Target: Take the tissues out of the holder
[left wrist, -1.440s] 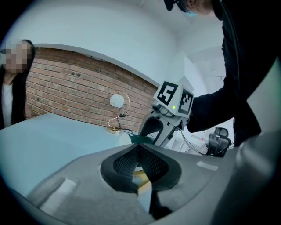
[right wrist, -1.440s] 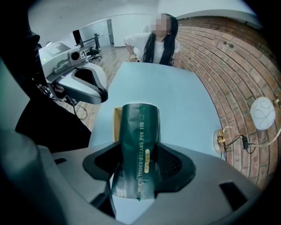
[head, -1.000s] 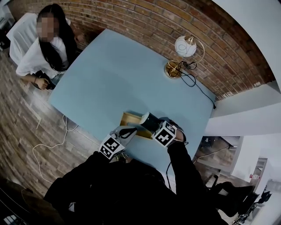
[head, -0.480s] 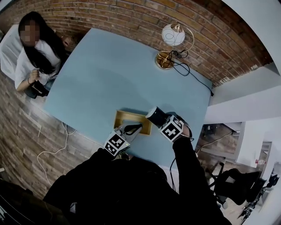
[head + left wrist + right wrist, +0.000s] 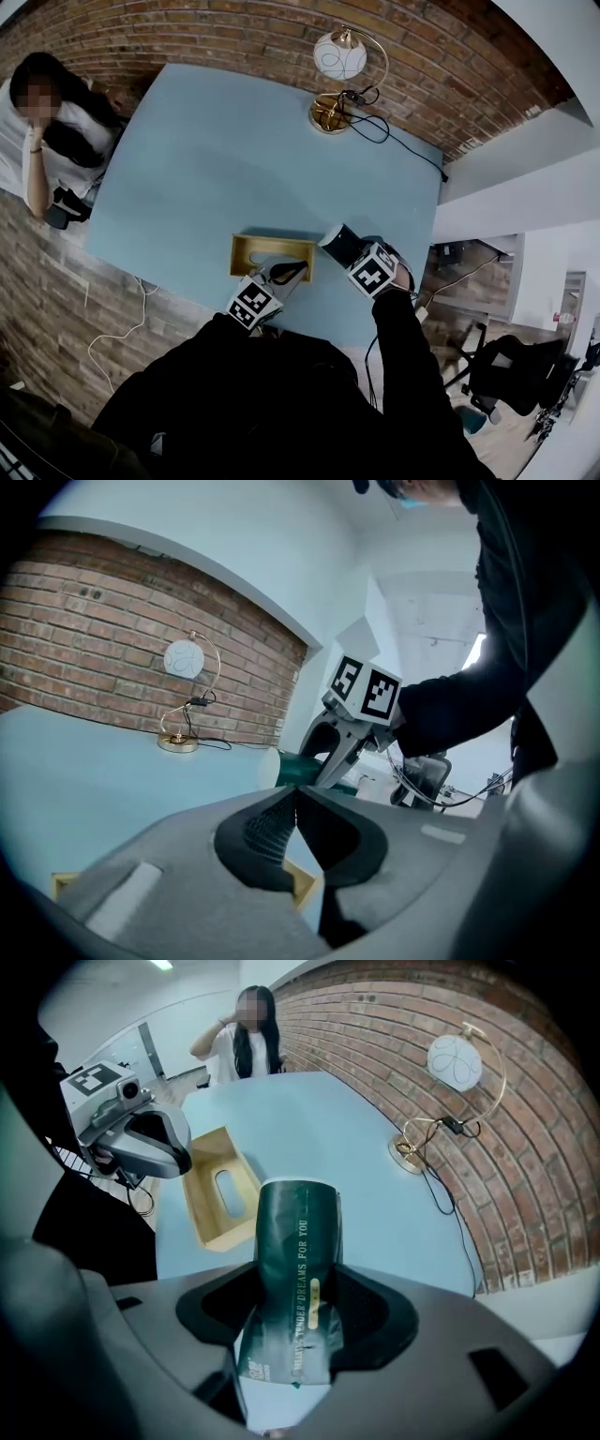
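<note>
The right gripper (image 5: 298,1288) clamps its fingers (image 5: 375,1312) on the green tissue pack (image 5: 298,1232), just beside the wooden holder (image 5: 267,253). The left gripper (image 5: 295,794) has its fingers (image 5: 262,832) pressed together, empty; they sit at the holder's near edge.

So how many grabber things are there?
2. The left gripper is by the wooden holder, shut and empty; the right gripper, beside it, grips the green tissue pack.
</note>
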